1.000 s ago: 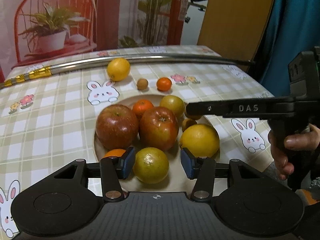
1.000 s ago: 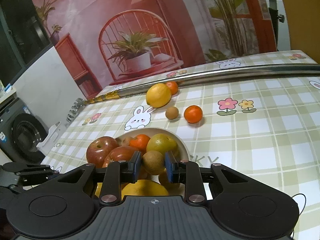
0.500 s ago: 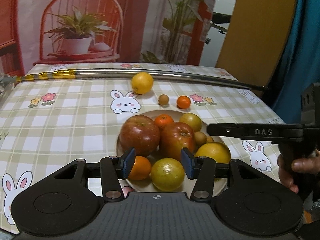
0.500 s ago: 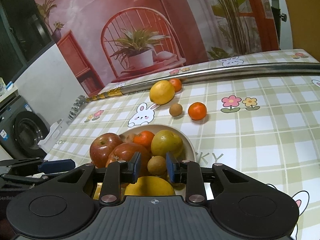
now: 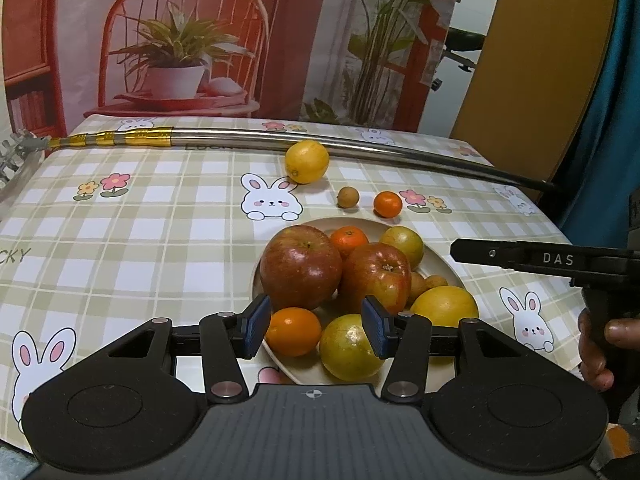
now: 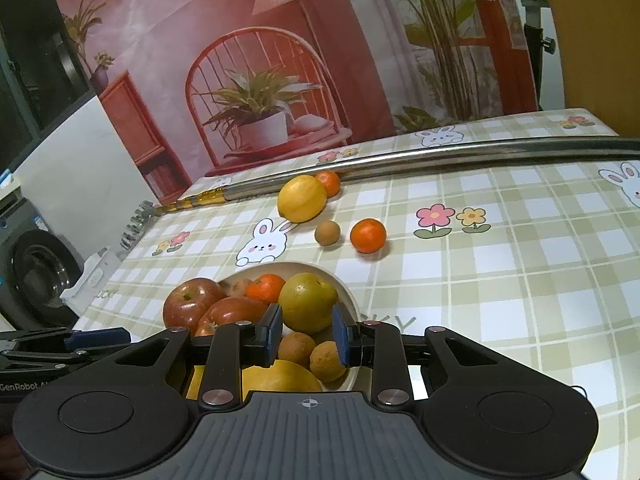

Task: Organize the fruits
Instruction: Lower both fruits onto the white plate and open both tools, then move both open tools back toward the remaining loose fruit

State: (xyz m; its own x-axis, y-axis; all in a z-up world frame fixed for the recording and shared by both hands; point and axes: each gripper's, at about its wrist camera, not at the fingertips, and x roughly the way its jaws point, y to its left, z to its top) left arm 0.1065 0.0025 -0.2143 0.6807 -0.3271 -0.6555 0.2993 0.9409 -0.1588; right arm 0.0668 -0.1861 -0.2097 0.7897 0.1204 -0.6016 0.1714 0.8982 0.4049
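A cream plate point(image 5: 440, 258) point(image 6: 347, 290) holds two red apples point(image 5: 301, 266), small oranges, a yellow-green citrus point(image 5: 348, 347), a large yellow citrus point(image 5: 445, 306) and small brown fruits point(image 6: 296, 348). On the cloth behind it lie a lemon point(image 5: 307, 161) point(image 6: 302, 198), a brown longan point(image 5: 348, 197) point(image 6: 327, 233) and a mandarin point(image 5: 387, 204) point(image 6: 368, 235). Another mandarin point(image 6: 329, 182) sits behind the lemon. My left gripper point(image 5: 316, 328) is open and empty above the plate's near edge. My right gripper point(image 6: 307, 334) is open and empty above the plate; it also shows in the left wrist view point(image 5: 520, 258).
A long metal pole point(image 5: 320, 146) point(image 6: 460, 156) with a gold-banded end lies across the far side of the table. The checked tablecloth point(image 5: 140, 240) spreads left and right of the plate. A washing machine point(image 6: 36, 268) stands off the table's left.
Both grippers have drawn back and up from the plate. The right gripper has opened and let go of the small brown fruit, which now lies on the plate. The left stays open.
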